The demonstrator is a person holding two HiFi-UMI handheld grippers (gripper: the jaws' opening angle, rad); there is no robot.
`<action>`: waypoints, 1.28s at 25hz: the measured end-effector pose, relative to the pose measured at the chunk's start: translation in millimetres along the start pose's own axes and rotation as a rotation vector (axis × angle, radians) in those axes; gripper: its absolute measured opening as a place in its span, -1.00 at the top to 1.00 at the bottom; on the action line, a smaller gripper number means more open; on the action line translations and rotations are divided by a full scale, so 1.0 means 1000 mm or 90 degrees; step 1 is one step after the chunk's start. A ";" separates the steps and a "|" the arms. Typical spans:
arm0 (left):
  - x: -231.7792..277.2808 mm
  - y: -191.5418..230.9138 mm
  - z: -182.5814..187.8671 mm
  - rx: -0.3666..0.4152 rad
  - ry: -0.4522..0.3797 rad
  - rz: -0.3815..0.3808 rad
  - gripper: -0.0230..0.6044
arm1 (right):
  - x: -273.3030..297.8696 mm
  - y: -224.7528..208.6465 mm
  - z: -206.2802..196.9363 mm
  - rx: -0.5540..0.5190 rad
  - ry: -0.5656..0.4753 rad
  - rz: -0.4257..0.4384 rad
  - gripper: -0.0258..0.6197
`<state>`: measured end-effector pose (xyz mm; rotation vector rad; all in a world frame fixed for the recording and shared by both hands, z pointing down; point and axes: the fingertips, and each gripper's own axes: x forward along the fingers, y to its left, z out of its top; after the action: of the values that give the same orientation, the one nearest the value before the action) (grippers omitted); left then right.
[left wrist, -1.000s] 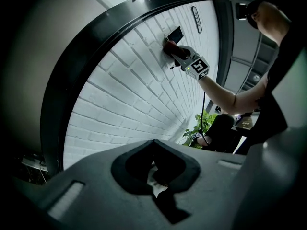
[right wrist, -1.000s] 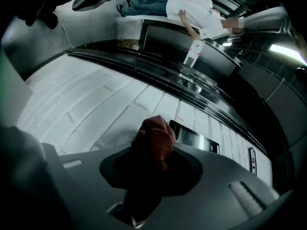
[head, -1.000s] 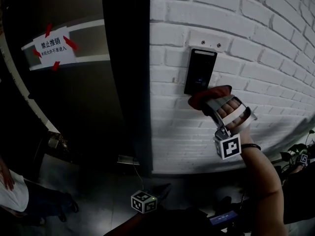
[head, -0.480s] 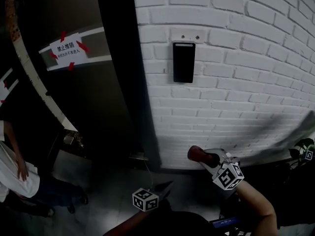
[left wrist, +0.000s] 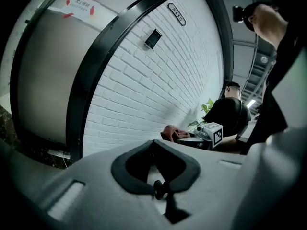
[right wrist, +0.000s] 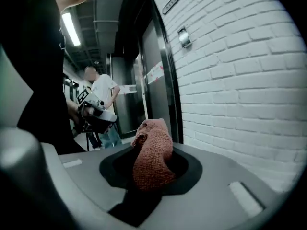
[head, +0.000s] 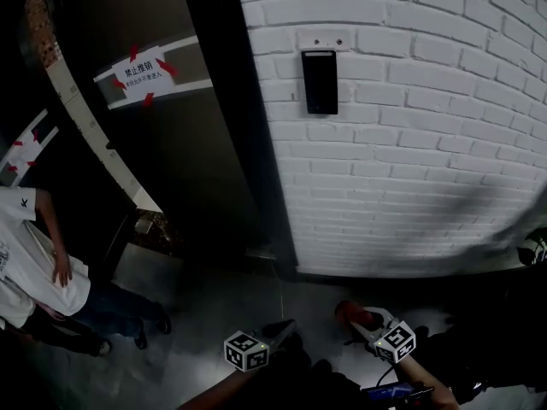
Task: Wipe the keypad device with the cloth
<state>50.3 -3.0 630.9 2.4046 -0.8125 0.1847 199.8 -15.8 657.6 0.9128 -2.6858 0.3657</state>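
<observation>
1. The keypad device (head: 320,82) is a slim, dark, glossy rectangle fixed flat on the white brick wall (head: 410,143), in the upper centre of the head view. It sits just below a small pale plate (head: 323,39).
2. Its long axis runs vertically up the wall, with its face turned out from the bricks. In the left gripper view it shows small and tilted in the upper middle (left wrist: 152,39). In the right gripper view it is a small shape high on the wall (right wrist: 183,37).
3. The cloth (right wrist: 152,152) is rust-red with a coarse knitted texture, bunched into a thick rounded lump.
4. The right gripper (head: 363,321) has its jaws clamped on the cloth. The lower end of the cloth is pinched in the notch between them, and the rest bulges out past the tips.
5. The cloth's long axis follows the jaws. In the head view its free end (head: 350,313) points toward the upper left, low in the frame near the foot of the wall.
6. The cloth is well apart from the keypad device, which is far above it in the frame.
7. The left gripper (left wrist: 158,189) has its jaws pressed together with nothing between them. It sits at the bottom centre of the head view, near the right gripper.
8. A dark door frame (head: 231,143) stands left of the wall, and a person (head: 34,263) in a white shirt is at the left edge.
</observation>
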 end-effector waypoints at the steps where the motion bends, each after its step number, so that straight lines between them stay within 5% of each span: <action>1: -0.005 0.000 -0.001 0.000 -0.003 0.003 0.91 | -0.003 0.006 -0.005 0.025 -0.012 -0.006 0.60; 8: -0.014 0.001 0.000 0.012 -0.020 -0.027 0.91 | 0.004 0.052 -0.007 0.081 -0.087 -0.014 0.60; 14: -0.030 0.008 0.000 0.025 -0.010 -0.069 0.91 | 0.032 0.103 0.007 0.118 -0.080 -0.003 0.60; 32: -0.068 0.003 -0.024 0.028 0.002 -0.128 0.91 | 0.054 0.147 0.016 0.157 -0.105 -0.044 0.60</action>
<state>-4.5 43.7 630.9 2.5074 -0.5654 0.1270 64.3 61.9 639.9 1.1476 -2.7907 0.6430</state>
